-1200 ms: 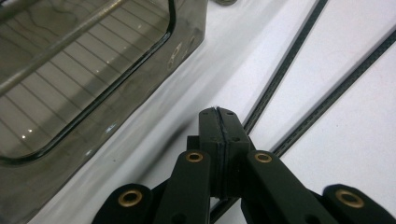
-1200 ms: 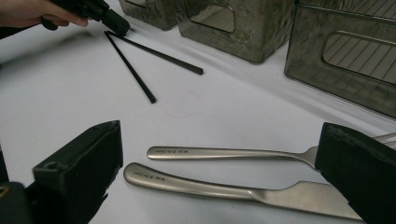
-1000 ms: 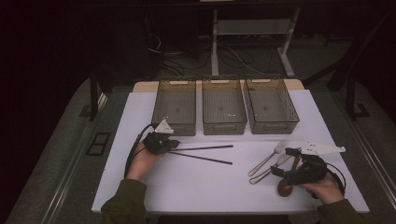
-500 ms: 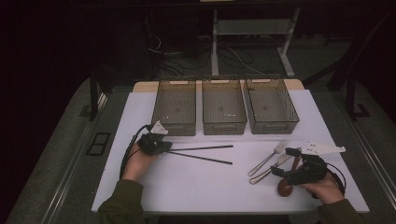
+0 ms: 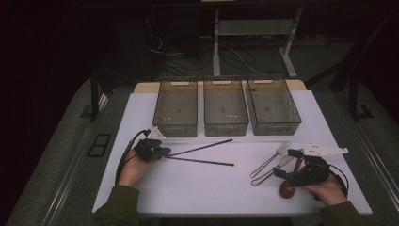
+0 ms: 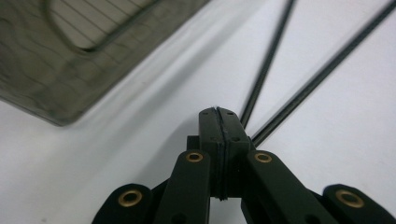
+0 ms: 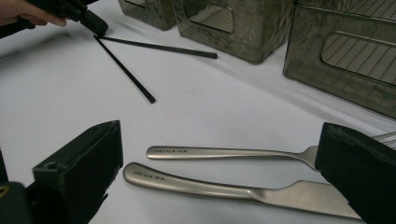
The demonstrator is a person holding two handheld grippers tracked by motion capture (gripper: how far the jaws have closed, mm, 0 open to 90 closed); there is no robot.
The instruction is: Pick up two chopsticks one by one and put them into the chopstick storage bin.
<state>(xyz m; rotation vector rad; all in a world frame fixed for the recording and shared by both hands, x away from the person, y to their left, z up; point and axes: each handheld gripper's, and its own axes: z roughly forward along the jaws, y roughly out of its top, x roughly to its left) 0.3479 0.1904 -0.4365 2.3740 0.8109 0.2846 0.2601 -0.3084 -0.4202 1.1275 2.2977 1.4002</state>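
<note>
A dim room surrounds the white worktop [image 5: 197,188]. The left hand-held gripper [image 6: 218,122] is fully closed beside two black chopsticks [image 5: 202,155], gripping neither. The right hand-held gripper [image 7: 219,172] gapes wide over a fork [image 7: 224,152] and knife [image 7: 233,189]. Opening before nudging closer would likely secure a chopstick.
</note>
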